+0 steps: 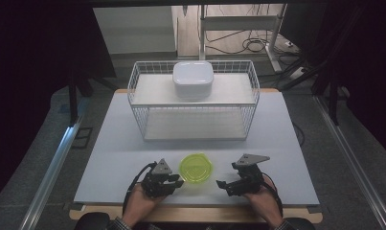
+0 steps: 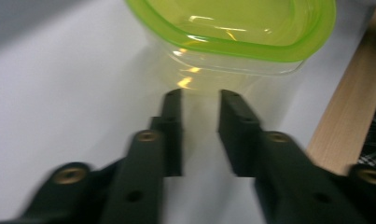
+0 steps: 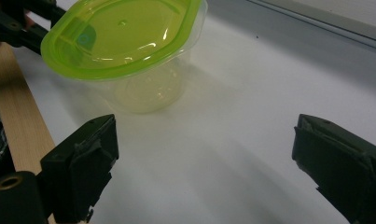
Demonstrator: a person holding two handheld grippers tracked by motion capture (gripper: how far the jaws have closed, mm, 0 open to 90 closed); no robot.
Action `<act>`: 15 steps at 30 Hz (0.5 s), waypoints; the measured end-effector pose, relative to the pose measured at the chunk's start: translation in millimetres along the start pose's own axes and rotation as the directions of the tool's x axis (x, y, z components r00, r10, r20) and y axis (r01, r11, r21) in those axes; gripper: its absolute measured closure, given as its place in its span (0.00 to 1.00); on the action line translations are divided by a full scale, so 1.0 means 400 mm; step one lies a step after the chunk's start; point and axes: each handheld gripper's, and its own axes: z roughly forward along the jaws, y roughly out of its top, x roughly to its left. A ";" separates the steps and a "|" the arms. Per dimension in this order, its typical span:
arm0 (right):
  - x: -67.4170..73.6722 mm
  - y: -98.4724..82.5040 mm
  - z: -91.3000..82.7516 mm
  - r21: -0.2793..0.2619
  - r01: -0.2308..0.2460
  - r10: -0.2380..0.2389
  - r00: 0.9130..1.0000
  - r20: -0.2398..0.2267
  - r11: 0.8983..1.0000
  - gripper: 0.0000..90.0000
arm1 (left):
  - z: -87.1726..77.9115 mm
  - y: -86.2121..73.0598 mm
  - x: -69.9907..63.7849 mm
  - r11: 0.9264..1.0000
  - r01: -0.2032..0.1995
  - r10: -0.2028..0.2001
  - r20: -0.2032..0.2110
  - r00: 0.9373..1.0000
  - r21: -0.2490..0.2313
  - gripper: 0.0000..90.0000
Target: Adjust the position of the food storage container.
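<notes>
the tub (image 1: 196,167) sits between both tongs. left tongs (image 2: 199,100) narrow and empty; right tongs (image 3: 204,144) wide, empty. next, i'd say, a grip on it.

In the left gripper view, the tub (image 2: 232,51) is running off the top edge, and the left tool (image 2: 199,135) is blurring at its base. In the right gripper view, the right tool (image 3: 204,158) is being cropped below.

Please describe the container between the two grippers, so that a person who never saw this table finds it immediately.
Start at the white wire basket, then come to the table's near edge. There stands a small clear container with a yellow-green lid. The other container, up on the basket, is white.
</notes>
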 end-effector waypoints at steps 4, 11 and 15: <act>-0.002 0.000 -0.003 -0.004 -0.005 0.005 1.000 0.002 1.000 0.08 | -0.026 -0.006 0.004 1.000 0.012 -0.012 -0.043 0.999 -0.014 0.51; -0.006 -0.001 -0.007 -0.011 -0.015 0.015 1.000 -0.002 1.000 0.08 | -0.053 -0.024 0.010 0.997 0.026 -0.030 -0.060 0.998 -0.067 0.22; -0.010 -0.001 -0.010 -0.013 -0.016 0.016 1.000 0.000 1.000 0.08 | -0.063 -0.041 0.011 0.997 0.000 -0.007 -0.096 0.995 -0.074 0.07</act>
